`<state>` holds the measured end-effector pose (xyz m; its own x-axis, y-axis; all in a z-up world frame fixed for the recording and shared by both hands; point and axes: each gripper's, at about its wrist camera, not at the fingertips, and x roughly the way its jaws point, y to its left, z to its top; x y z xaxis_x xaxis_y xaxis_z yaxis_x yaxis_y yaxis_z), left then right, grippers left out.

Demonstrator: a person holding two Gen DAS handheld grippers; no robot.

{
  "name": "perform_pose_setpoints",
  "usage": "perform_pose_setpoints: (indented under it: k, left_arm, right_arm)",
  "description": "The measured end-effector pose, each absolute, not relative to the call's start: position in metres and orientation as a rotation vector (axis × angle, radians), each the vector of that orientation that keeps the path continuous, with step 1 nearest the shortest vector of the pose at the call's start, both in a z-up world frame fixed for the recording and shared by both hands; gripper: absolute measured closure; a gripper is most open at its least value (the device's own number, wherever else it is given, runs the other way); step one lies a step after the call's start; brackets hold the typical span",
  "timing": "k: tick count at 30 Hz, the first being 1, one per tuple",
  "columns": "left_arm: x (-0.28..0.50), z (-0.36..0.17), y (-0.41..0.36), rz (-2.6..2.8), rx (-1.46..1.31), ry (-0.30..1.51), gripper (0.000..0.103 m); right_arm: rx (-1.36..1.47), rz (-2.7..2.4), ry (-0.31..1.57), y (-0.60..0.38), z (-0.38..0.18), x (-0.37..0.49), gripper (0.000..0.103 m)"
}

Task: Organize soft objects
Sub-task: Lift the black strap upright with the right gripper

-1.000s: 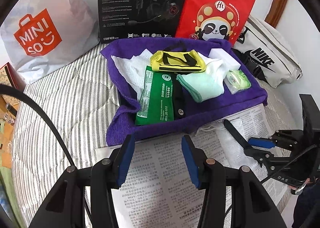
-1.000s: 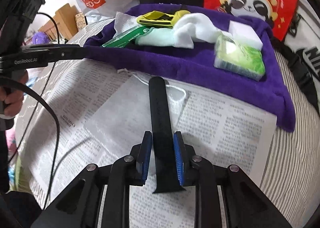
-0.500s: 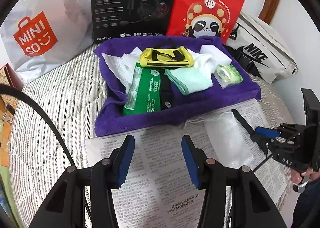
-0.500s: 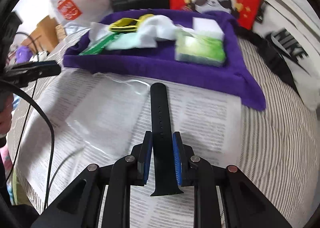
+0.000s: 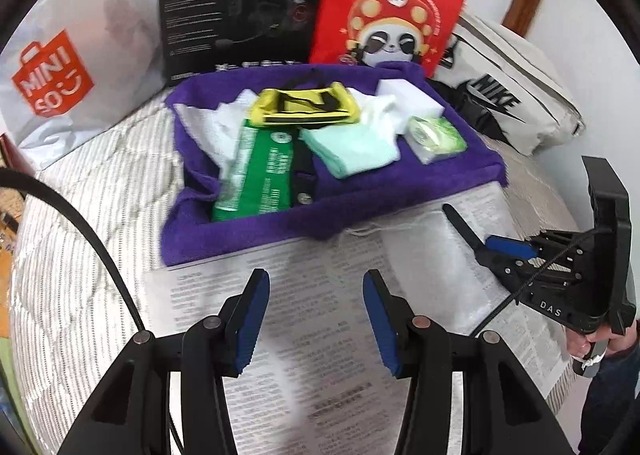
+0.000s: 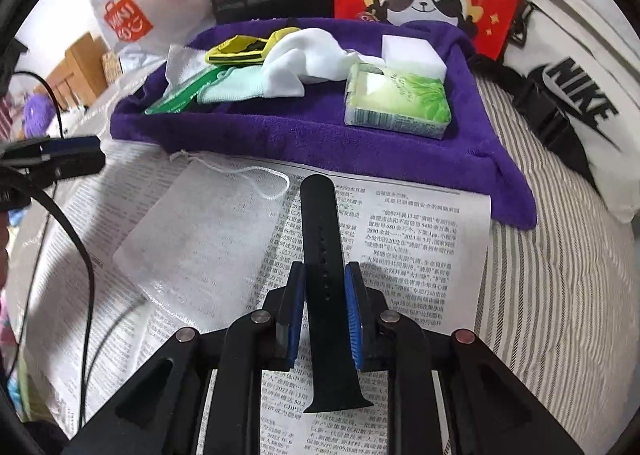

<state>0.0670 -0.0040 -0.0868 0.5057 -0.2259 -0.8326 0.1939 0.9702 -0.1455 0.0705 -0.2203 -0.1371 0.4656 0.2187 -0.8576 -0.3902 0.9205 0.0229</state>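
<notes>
Since a second ago both claws have drawn back from the purple towel (image 6: pixel 280 135) at twelve o'clock. Left claw (image 5: pixel 316 319) hangs open, empty. Right claw (image 6: pixel 324 303) grips the black watch strap (image 6: pixel 320 223) above the newspaper (image 6: pixel 420 239). Likely step: carrying it; next, lowering onto the mesh pouch (image 6: pixel 208 239) at ten o'clock.
</notes>
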Motion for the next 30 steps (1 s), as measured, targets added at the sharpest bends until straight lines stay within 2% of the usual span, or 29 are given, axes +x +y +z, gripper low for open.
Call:
perform_pose_setpoints:
  k: [1,2,3,10,12,14,15,16,17,21,23,30]
  left_arm:
    - [0.067,-0.087,-0.008,-0.261,-0.028,1.009,0.056]
    - [0.067,-0.086,-0.012,-0.274,-0.023,1.008,0.056]
    - [0.067,-0.086,-0.016,-0.290,-0.025,1.009,0.056]
    - [0.071,-0.093,-0.042,-0.356,-0.019,1.029,0.056]
    - [0.072,-0.094,-0.045,-0.357,-0.018,1.032,0.056]
    - [0.073,-0.095,-0.045,-0.356,-0.018,1.035,0.056]
    - [0.074,-0.096,-0.045,-0.351,-0.018,1.039,0.056]
    - [0.073,-0.097,-0.045,-0.348,-0.017,1.042,0.056]
    - [0.073,-0.098,-0.044,-0.346,-0.017,1.042,0.056]
    - [0.072,-0.100,-0.040,-0.335,-0.022,1.047,0.056]
    - [0.073,-0.101,-0.038,-0.330,-0.026,1.047,0.056]
    - [0.071,-0.098,-0.037,-0.339,-0.038,1.039,0.056]
  right_arm:
    - [-0.178,0.379,1.023,-0.223,-0.136,0.070,0.084]
    - [-0.176,0.373,1.022,-0.225,-0.134,0.068,0.098]
    - [-0.174,0.365,1.014,-0.227,-0.132,0.066,0.102]
    - [-0.181,0.339,1.015,-0.243,-0.126,0.058,0.100]
    - [-0.173,0.349,1.022,-0.246,-0.127,0.057,0.091]
    - [-0.149,0.380,1.022,-0.247,-0.128,0.057,0.057]
    - [-0.142,0.394,1.020,-0.247,-0.128,0.057,0.051]
    - [-0.145,0.394,1.014,-0.246,-0.128,0.058,0.050]
    - [-0.168,0.380,1.004,-0.244,-0.130,0.059,0.057]
    - [-0.216,0.363,0.989,-0.236,-0.138,0.060,0.067]
    - [-0.236,0.377,0.968,-0.232,-0.138,0.057,0.083]
    - [-0.234,0.382,0.994,-0.232,-0.136,0.059,0.082]
